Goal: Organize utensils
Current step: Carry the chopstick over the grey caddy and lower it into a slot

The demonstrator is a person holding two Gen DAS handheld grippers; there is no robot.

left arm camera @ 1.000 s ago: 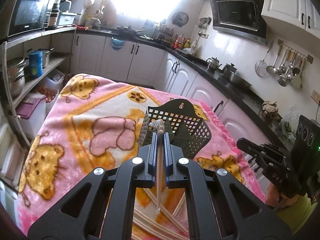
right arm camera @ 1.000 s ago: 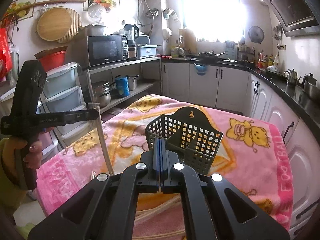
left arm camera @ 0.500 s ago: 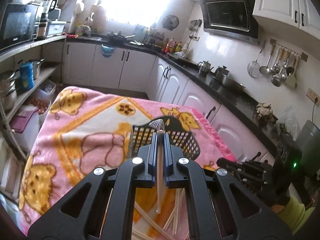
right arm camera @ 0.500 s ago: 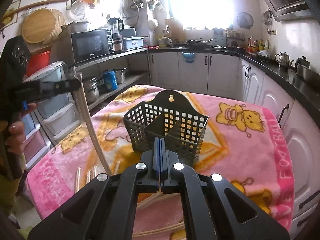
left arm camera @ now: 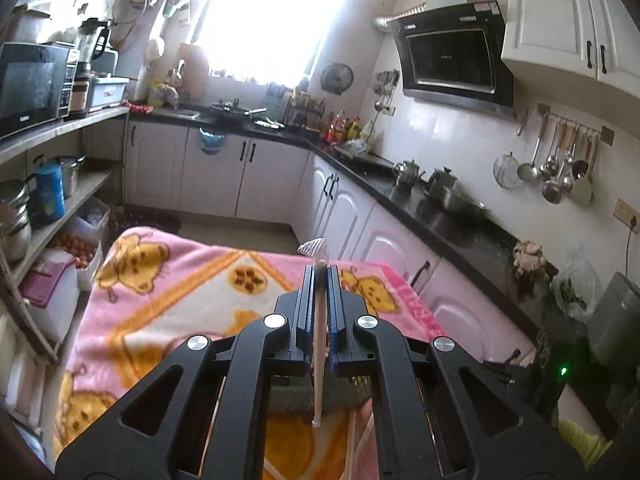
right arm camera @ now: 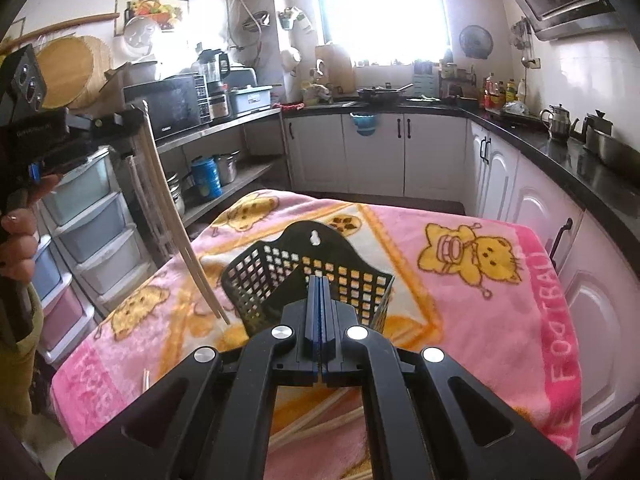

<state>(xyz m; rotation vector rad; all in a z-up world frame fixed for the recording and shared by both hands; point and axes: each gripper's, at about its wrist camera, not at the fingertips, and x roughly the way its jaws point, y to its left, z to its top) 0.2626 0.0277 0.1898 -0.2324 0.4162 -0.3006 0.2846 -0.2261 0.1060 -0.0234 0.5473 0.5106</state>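
A black mesh utensil basket point(right arm camera: 280, 276) stands on a pink cartoon blanket point(right arm camera: 460, 280). My left gripper point(left arm camera: 320, 276) is shut on a pale wooden chopstick point(left arm camera: 319, 360), held upright. In the right wrist view that gripper point(right arm camera: 132, 120) is high at the left, and the chopstick point(right arm camera: 180, 236) hangs with its tip just left of the basket's rim. My right gripper point(right arm camera: 319, 284) is shut and empty, just in front of the basket. In the left wrist view the basket is mostly hidden under the fingers.
Several loose chopsticks point(right arm camera: 316, 420) lie on the blanket near the front edge, more at the left point(right arm camera: 146, 378). Plastic drawers point(right arm camera: 92, 232) and a shelf with pots stand left of the table. White cabinets point(right arm camera: 532, 216) line the right.
My left gripper has risen and tilted up with the chopstick, so the basket dropped under its fingers. The chopstick tip has moved closer to the basket's left rim. The right gripper has stayed shut.
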